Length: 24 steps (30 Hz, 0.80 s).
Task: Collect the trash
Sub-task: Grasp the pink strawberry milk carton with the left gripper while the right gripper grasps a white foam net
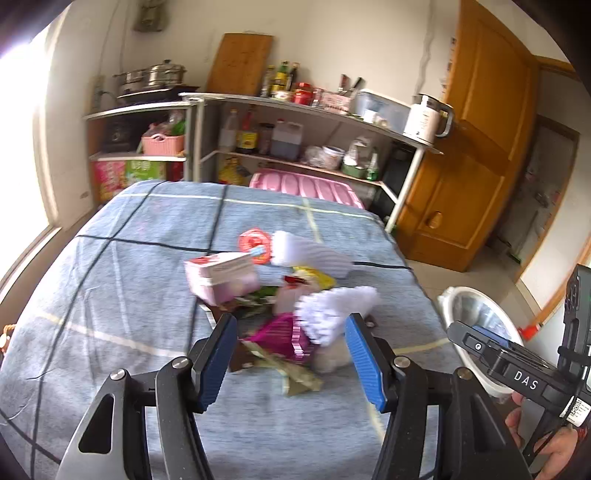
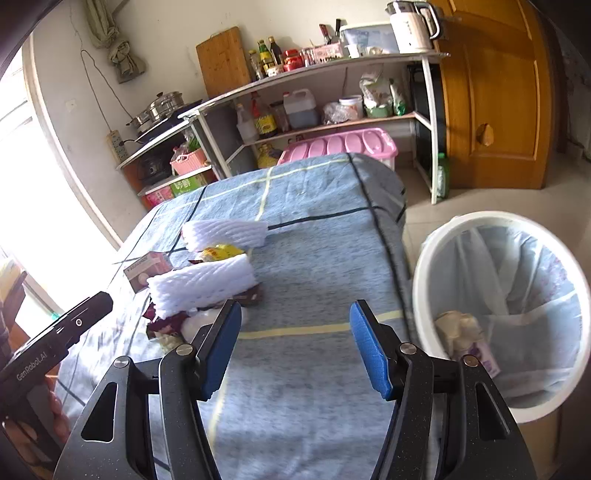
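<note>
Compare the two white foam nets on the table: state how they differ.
The near foam net lies on top of the trash pile, over wrappers and close to the left gripper; the far foam net lies farther back, mostly on the blue cloth. The near one looks bigger, perhaps only from closeness. Both are white, ribbed mesh sleeves, lying flat.

Wooden door (image 2: pixel 491 92), kettle (image 2: pixel 410 26) (white), cutting board (image 2: pixel 221 62)

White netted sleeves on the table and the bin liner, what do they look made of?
Nearer netted sleeve and farther one: likely soft foam mesh, matte, with a diamond lattice. Bin liner: thin glossy plastic film, translucent and wrinkled, folded over the white trash bin rim.
</note>
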Available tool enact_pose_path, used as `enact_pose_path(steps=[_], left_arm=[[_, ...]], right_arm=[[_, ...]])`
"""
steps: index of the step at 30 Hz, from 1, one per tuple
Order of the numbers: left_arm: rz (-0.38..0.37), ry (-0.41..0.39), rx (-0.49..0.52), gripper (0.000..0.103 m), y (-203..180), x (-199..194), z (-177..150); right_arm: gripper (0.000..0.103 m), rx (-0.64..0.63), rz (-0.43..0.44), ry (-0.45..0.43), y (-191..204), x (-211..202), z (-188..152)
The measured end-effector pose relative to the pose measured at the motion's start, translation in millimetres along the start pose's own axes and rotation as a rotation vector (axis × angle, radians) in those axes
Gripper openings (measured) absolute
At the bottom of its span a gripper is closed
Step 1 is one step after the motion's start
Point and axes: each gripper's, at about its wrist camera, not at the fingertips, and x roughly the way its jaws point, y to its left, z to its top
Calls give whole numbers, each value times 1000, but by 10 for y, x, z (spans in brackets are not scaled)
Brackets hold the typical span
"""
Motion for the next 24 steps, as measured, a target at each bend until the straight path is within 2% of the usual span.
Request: enact_pose_path(steps=[3,6,10,13,15,19,21,24], left_arm=[[22,-11,-25,61,214,-15,32],[36,-23,-48,68,387,6,77],[52,-17,-72,69,548,76,112],[26,2,-108,70,673,172,149],[12,16,-114,70,708,256,183],[25,42,-127,71,730,414,287],[7,41,-134,71,718,470,344],[14,60,-134,75,689,622,445]], right_arm=[[62,21,37,22,95,142,31],[62,28,60,52,205,285,53],[63,33,68,67,322,430,82],[66,38,72,65,387,521,121],[72,50,71,73,422,591,151],[72,80,61,67,463,671,259],[72,95,59,71,486,725,324],[72,76,33,110,558,859,383]])
